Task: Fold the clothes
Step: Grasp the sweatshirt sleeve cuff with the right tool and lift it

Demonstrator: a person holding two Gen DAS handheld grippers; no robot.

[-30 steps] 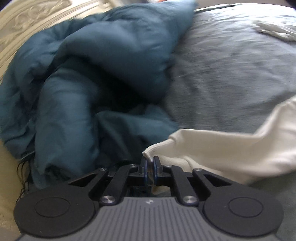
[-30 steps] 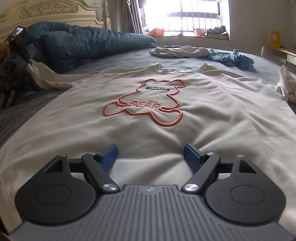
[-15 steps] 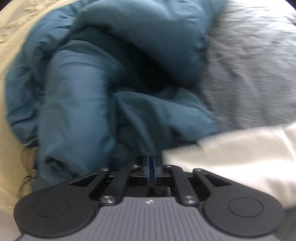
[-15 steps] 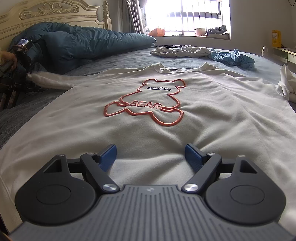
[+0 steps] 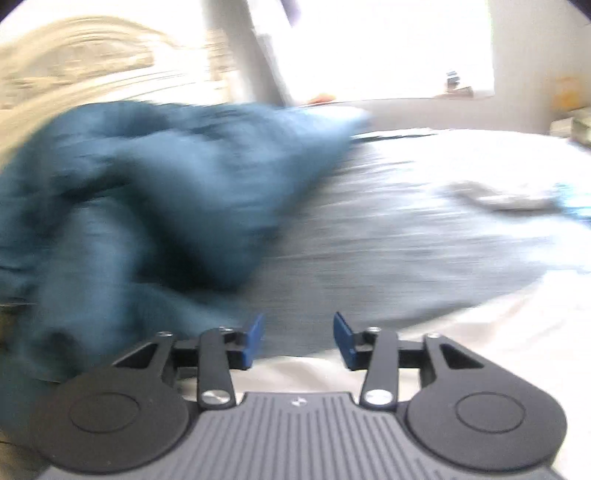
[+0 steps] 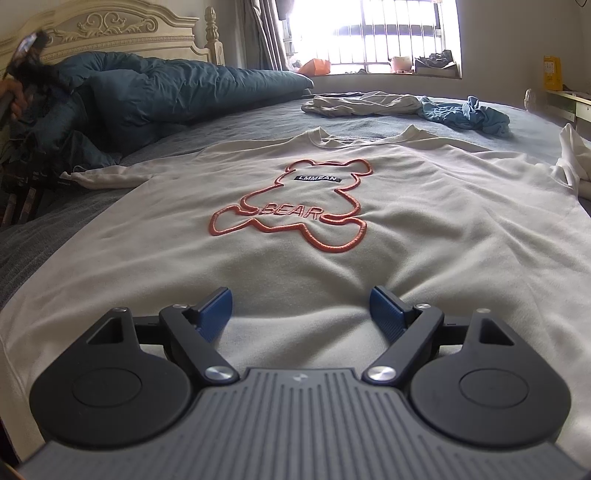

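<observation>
A second ago the left gripper (image 5: 297,339) was pinched on the cuff of the white sweatshirt's sleeve beside the blue duvet; now it has let go and lifted away, its jaws are opening, and nothing lies between the blue pads, only grey bedcover and a strip of white cloth showing beyond and below them. The left wrist view is smeared by motion, so fine detail there cannot be made out. The sleeve (image 6: 107,177) now lies stretched out flat toward the duvet (image 6: 177,92), its cuff end resting just beside the dark folds. The right gripper (image 6: 301,308) has not shifted: its jaws stand wide apart over the lower front of the sweatshirt (image 6: 295,258), and the pads grip nothing, though whether they touch the cloth beneath cannot be told. The sweatshirt lies spread face up on the grey bed (image 6: 55,221), collar toward the window, with an orange bear outline (image 6: 288,206) and the word BEAR on its chest. Its other sleeve (image 6: 572,158) is bunched at the right edge of the bed. Farther back lie a crumpled pale garment (image 6: 365,105) and a blue one (image 6: 469,116), touching each other. At the far left of the right wrist view a hand (image 6: 16,98) holds the left gripper up near the carved headboard (image 6: 110,33).
</observation>
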